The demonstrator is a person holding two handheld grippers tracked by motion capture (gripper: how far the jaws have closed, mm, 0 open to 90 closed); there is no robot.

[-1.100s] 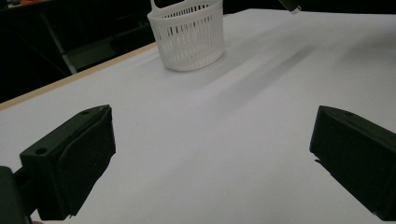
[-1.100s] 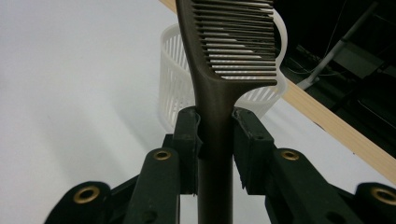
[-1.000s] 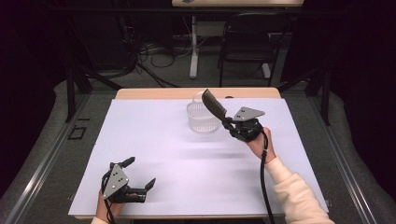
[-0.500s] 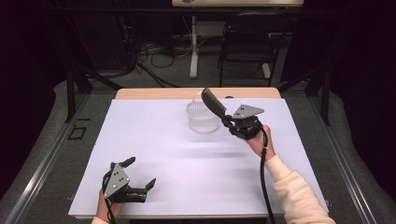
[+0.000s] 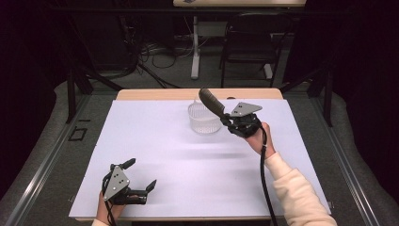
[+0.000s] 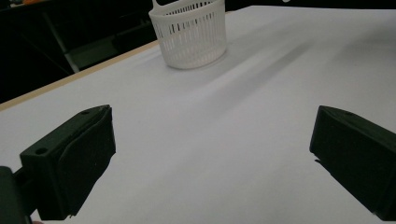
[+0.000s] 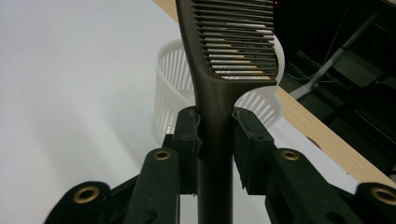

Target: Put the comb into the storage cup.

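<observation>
Right gripper view: comb (image 7: 232,56) is clamped by its handle in the right gripper (image 7: 216,140).
Comb place: held tilted above the basket (image 5: 203,117), at its 3 o'clock rim.
Handling: judged light, stiff, smooth; handle grip suits it.
Left gripper (image 5: 139,176): jaws spread, nothing held.

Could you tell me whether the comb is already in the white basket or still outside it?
Outside: the right hand-held gripper holds the comb above the basket.
</observation>
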